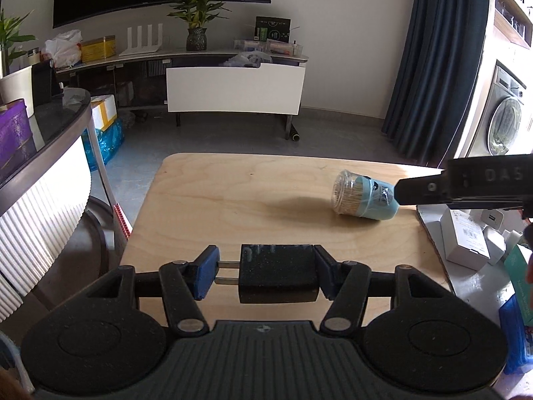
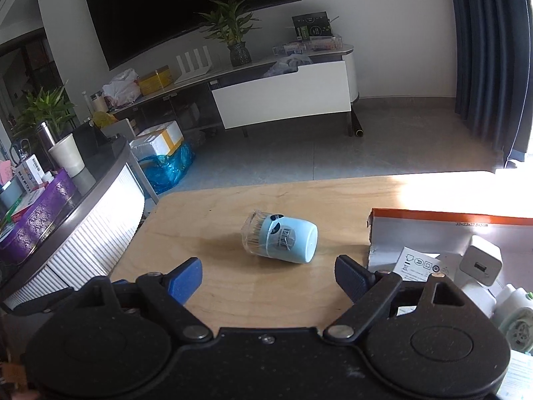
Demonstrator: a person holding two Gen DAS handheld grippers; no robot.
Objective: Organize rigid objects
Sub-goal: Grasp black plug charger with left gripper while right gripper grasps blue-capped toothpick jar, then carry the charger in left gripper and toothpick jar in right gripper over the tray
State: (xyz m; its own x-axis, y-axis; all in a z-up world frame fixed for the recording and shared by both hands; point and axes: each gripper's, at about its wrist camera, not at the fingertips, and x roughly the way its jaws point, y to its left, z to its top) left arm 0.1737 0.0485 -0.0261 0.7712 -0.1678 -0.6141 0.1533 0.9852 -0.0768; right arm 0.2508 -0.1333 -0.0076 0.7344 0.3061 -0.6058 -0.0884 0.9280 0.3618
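Item: black plug [image 1: 278, 275], clamped in left claw [image 1: 266, 275] above tabletop [image 1: 233, 200]; right claw [image 2: 268, 278] wide, toothpick jar [image 2: 279, 240] toppled at its 12 o'clock—carry plug level, centre jar before closing.

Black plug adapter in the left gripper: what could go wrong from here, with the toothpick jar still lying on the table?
The left gripper clamps the black plug adapter with one pad against its prongs, not its body, so it may twist or slip. The toothpick jar lies on its side on the wooden table, so a nudge from the open right gripper could roll it away.
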